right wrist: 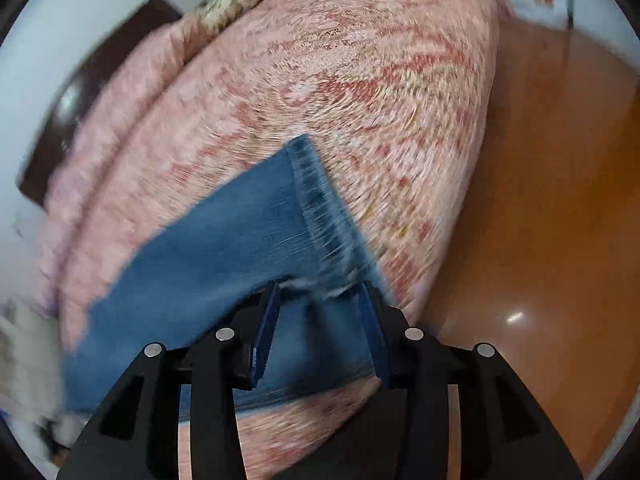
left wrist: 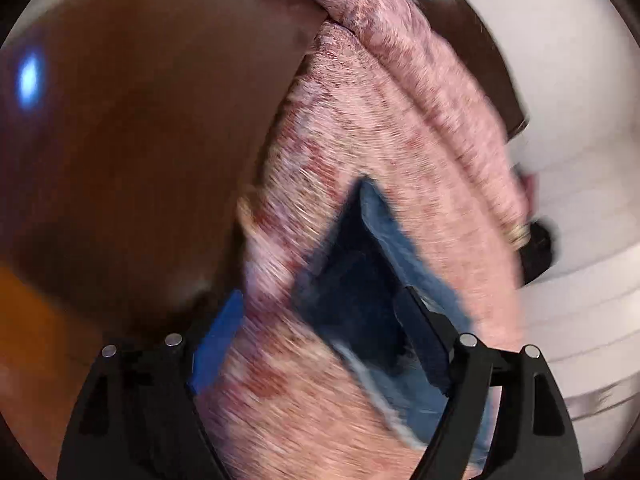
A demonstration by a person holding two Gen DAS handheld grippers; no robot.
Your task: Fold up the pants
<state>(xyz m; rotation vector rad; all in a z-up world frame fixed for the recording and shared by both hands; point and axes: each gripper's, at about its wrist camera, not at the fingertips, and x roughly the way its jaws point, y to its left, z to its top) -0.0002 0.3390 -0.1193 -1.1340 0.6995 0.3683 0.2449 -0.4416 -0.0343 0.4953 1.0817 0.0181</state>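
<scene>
Blue denim pants lie on a pink patterned bedspread (right wrist: 340, 80). In the right wrist view a pant leg (right wrist: 224, 248) runs from lower left to its frayed hem (right wrist: 324, 208). My right gripper (right wrist: 320, 328) is open, its blue-padded fingers (right wrist: 266, 332) straddling the leg near the hem. In the left wrist view a dark open end of the pants (left wrist: 360, 280) shows between the fingers. My left gripper (left wrist: 320, 340) is wide open over it, one blue pad (left wrist: 218, 340) left of it on the bedspread (left wrist: 400, 120). Both views are motion-blurred.
A brown wooden floor (right wrist: 560, 200) lies right of the bed in the right wrist view and left of it in the left wrist view (left wrist: 120, 160). A dark wooden bed frame (right wrist: 80, 120) and white wall (left wrist: 580, 80) stand beyond the bedspread.
</scene>
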